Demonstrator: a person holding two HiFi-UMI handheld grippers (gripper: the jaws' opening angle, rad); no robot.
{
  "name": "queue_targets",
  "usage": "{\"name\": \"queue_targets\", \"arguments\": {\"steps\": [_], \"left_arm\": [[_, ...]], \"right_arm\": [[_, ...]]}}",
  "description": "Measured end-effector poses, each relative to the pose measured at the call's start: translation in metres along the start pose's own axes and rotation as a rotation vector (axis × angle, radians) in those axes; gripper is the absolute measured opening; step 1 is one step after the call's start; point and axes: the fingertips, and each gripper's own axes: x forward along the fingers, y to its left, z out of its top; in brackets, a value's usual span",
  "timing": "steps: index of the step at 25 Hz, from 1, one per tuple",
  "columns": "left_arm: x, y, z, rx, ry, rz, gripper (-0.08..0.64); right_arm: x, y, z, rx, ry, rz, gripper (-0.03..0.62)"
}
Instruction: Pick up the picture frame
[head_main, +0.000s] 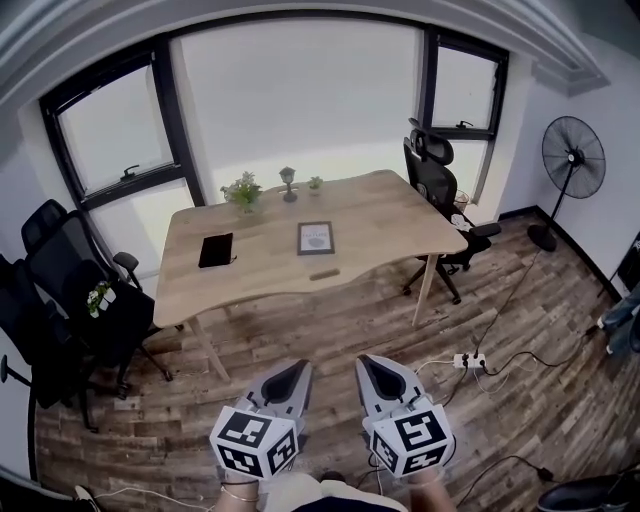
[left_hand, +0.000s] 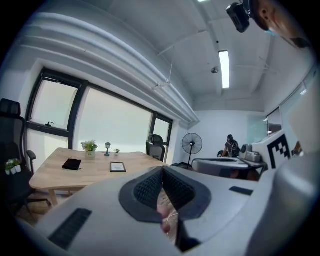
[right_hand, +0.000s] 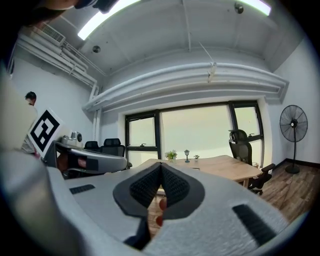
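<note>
Picture frame (head_main: 316, 237): small, dark-bordered, lying flat and face up near the middle of the wooden table (head_main: 390, 215). Nothing touches it.

Neighbours, read from the frame:
- black notebook (head_main: 216, 250) at 9 o'clock, well apart
- short wooden block (head_main: 324, 273) at 6 o'clock, near the table's front edge
- leafy plant (head_main: 243, 190) at 11 o'clock by the far edge

Left gripper (head_main: 302, 367): jaws pressed together, nothing between the pads, held low over the floorboards (head_main: 330, 330) and aimed toward 12 o'clock.

Right gripper (head_main: 366, 362): likewise closed and empty, just beside the left one.

Step in hand, as judged: the approach. The frame lies at 12 o'clock from both grippers, well apart, and you have not yet reached the table.

Handling notes:
- Choose one gripper for the pick and spread its jaws before you arrive, not over the frame.
- A flat frame likely offers only its border. Come in low from the table's front edge and take one long side, with the pads across the border's thickness.
- Steer to one side of the wooden block at 6 o'clock so you do not knock it into the frame.
- The frame will probably slide on the smooth wood if nudged. Keep the other gripper closed and set it against the opposite side as a stop.
- Grip the border, not the face, which may be glazed.
- Lift level once the pads have bitten.
</note>
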Motion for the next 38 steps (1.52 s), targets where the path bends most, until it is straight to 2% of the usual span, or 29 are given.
{"name": "queue_targets", "arguments": {"steps": [6,15,22,30,38], "left_arm": [[0.013,0.011,0.002,-0.019,-0.002,0.026,0.005],[0.04,0.029,0.006,-0.01,0.013,0.023,0.005],[0.073,0.048,0.008,-0.007,0.028,0.012,0.005],[0.116,0.077,0.001,0.004,0.085,-0.005,0.005],[0.158,0.102,0.011,0.003,0.111,-0.019,0.005]], "right_arm": [[0.019,-0.005,-0.002,-0.016,0.016,0.034,0.0],[0.051,-0.017,-0.006,-0.023,0.035,0.05,0.0],[0.081,-0.037,-0.005,-0.026,0.041,0.037,0.0],[0.127,-0.058,-0.015,-0.019,0.074,0.019,0.0],[0.17,-0.085,-0.014,-0.013,0.097,0.006,0.0]]}}
